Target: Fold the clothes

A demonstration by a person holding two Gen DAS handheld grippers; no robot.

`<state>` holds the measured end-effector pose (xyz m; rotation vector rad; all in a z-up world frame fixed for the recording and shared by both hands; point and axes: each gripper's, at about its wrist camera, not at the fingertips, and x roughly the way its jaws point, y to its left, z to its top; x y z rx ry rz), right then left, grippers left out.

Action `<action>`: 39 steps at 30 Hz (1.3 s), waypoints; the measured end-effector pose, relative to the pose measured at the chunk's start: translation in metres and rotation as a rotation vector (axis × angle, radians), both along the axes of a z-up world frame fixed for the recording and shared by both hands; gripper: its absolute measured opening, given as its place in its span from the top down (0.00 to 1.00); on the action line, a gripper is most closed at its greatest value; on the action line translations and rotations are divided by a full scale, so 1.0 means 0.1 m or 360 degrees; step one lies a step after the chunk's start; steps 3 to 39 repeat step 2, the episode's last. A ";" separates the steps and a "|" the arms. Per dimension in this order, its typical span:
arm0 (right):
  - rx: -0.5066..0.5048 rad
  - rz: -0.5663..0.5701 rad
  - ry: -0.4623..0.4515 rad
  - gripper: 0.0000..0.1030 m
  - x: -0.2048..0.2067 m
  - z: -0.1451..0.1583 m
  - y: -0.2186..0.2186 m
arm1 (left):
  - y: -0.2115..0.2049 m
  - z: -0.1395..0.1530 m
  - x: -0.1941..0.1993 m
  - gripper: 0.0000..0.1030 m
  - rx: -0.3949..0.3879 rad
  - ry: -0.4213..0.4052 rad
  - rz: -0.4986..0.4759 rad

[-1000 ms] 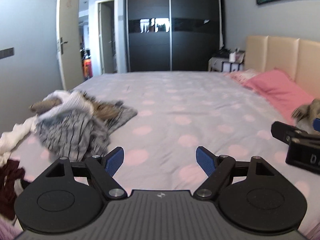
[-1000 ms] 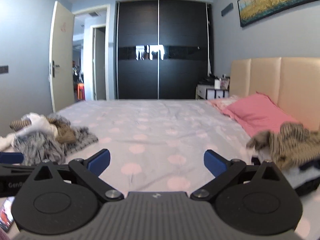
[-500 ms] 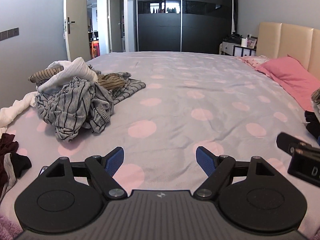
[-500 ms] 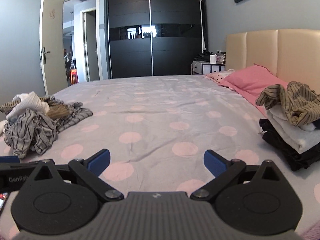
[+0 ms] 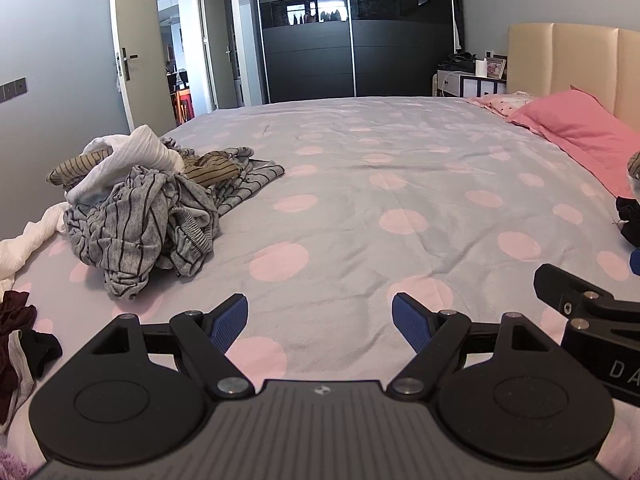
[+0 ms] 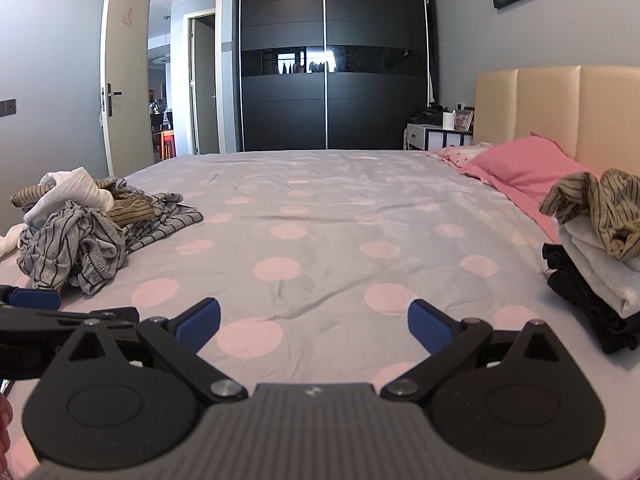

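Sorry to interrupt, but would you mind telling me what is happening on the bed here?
A person is folding laundry with two handheld grippers. Right now the left gripper and right gripper are both open and empty, hovering over the polka-dot bedsheet. An unfolded pile of clothes lies on the left side. A stack of folded clothes, with a loose olive striped garment on top, sits at the right near the pink pillow.

Crumpled clothes heap (image 5: pixel 148 208) left, folded stack (image 6: pixel 596 264) right.
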<state>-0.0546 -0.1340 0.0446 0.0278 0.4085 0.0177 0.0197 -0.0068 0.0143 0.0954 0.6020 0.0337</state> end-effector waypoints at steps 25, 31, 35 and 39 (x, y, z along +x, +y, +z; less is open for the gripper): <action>0.0004 -0.0013 0.0008 0.02 0.01 -0.01 -0.02 | 0.00 0.01 0.00 0.23 0.0001 0.0008 -0.0005; 0.0004 -0.0013 0.0008 0.02 0.01 -0.01 -0.02 | 0.00 0.01 0.00 0.23 0.0001 0.0008 -0.0005; 0.0004 -0.0013 0.0008 0.02 0.01 -0.01 -0.02 | 0.00 0.01 0.00 0.23 0.0001 0.0008 -0.0005; 0.0004 -0.0013 0.0008 0.02 0.01 -0.01 -0.02 | 0.00 0.01 0.00 0.23 0.0001 0.0008 -0.0005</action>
